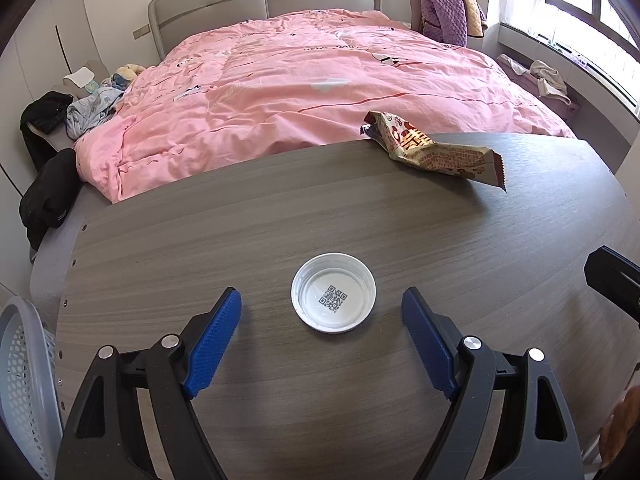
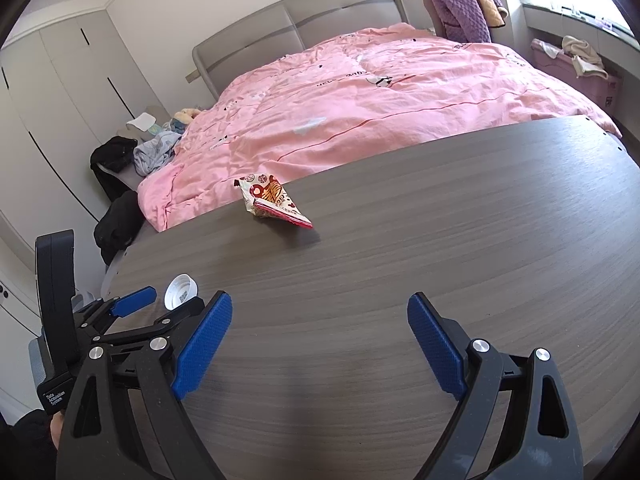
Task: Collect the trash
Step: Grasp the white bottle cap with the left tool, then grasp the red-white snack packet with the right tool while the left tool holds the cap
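A white plastic lid [image 1: 333,293] with a QR code inside lies open side up on the grey wooden table [image 1: 280,216]. My left gripper [image 1: 322,304] is open, its blue pads on either side of the lid and not touching it. A crumpled snack wrapper [image 1: 436,151] lies at the table's far edge. In the right wrist view the lid [image 2: 181,286] is at the left, between the fingers of the left gripper [image 2: 158,300], and the wrapper [image 2: 274,204] is farther back. My right gripper [image 2: 320,316] is open over bare table with nothing between its pads.
A white perforated basket [image 1: 24,380] stands past the table's left edge. Behind the table is a bed with a pink duvet [image 1: 320,80]. Clothes are piled left of the bed [image 1: 80,108]. A part of the right gripper [image 1: 616,280] shows at the right edge.
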